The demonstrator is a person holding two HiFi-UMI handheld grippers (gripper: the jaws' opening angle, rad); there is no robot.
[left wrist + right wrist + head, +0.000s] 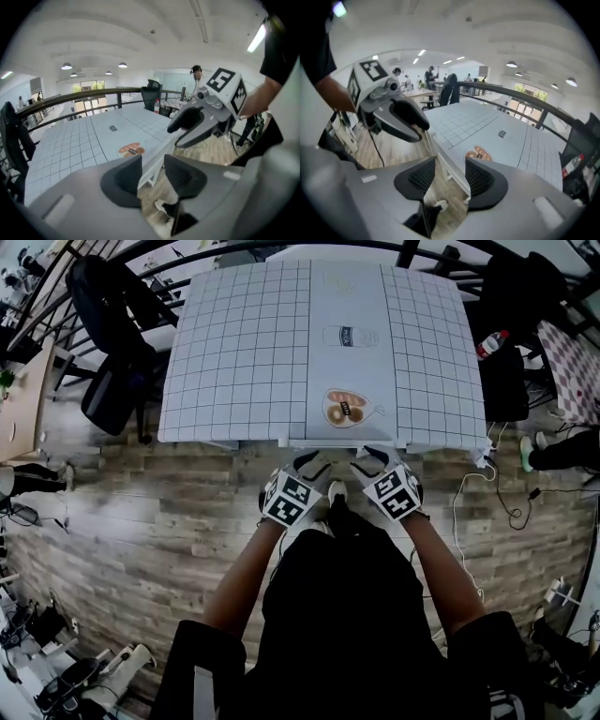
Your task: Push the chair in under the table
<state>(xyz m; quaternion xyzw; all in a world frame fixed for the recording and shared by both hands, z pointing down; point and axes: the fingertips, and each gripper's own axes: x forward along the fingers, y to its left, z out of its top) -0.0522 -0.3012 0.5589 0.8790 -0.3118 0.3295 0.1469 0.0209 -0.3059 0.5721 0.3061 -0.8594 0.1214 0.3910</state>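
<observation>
1. Most of the chair (341, 442) is already out of sight. In the head view, all I can make out is a thin white strip along the near edge of the table (234, 352), about centre. It looks tucked right under.
2. Looks-wise it's plain white and slim. The seat and legs are hidden by the tabletop. Both gripper views show a white bar-and-post frame just below the table edge, but I can't tell if that's the chair's back or the table's own frame.
3. My read is that the push is basically done. The only thing left might be checking it sits square, and I can't judge that from here.
4. The left gripper (314, 463) has its jaws apart with nothing between them, just floor and the table edge beyond. It's clear of the chair.
5. The right gripper (368, 461) is the same: jaws spread wide, empty, right beside the left one and just off the table's near edge.
6. Further out, the tabletop has a grid pattern with a printed bread picture (344, 409) at the chair's end, and there's wood-plank floor (141, 521) all round.
</observation>
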